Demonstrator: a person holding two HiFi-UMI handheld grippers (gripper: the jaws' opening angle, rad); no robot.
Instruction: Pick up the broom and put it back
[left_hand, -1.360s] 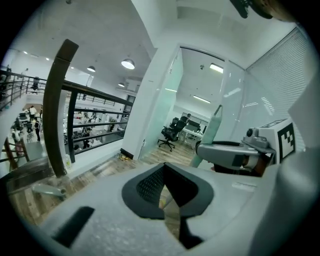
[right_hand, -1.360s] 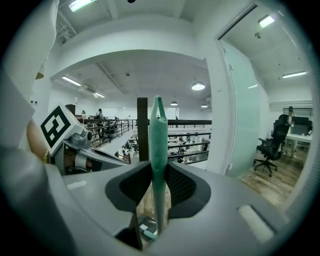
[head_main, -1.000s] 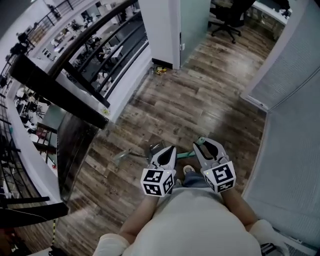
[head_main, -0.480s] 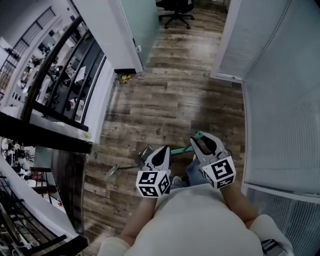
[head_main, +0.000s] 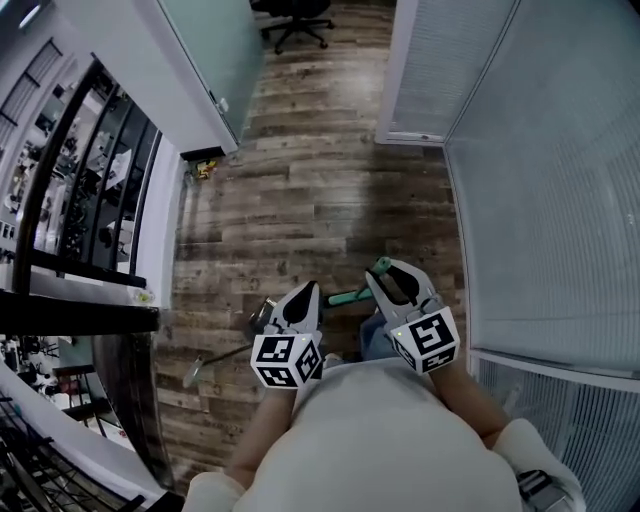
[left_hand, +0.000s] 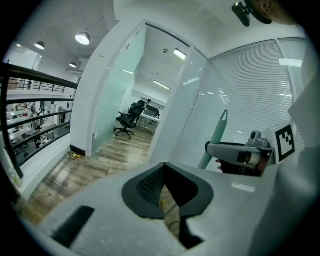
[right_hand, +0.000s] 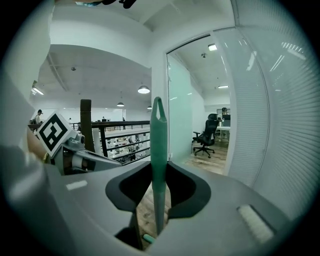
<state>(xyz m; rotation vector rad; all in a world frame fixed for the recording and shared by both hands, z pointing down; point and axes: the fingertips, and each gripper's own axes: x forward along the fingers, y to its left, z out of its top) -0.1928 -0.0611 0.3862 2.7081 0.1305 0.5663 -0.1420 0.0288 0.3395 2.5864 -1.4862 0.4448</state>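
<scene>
My right gripper (head_main: 393, 283) is shut on the green broom handle (head_main: 345, 297), low in the head view above the wooden floor. In the right gripper view the handle (right_hand: 158, 165) stands upright between the pads of that gripper (right_hand: 159, 172), its pointed tip above them. The broom's head is hidden. My left gripper (head_main: 300, 303) is beside it, shut on a thin grey metal rod (head_main: 215, 357) that runs out to the left. In the left gripper view, this gripper's (left_hand: 166, 172) pads meet at the tip, and the right gripper (left_hand: 240, 152) and broom handle (left_hand: 216, 135) show at the right.
A black railing (head_main: 60, 300) lines the left side over a drop. A glass wall with blinds (head_main: 540, 200) fills the right. Ahead is a frosted glass partition (head_main: 205, 55), a doorway with an office chair (head_main: 295, 15), and a small yellow thing (head_main: 205, 170) on the floor.
The whole view has swung: the railing slid left and the blinds wall grew at the right. Both grippers travelled together with their loads, grips unchanged.
</scene>
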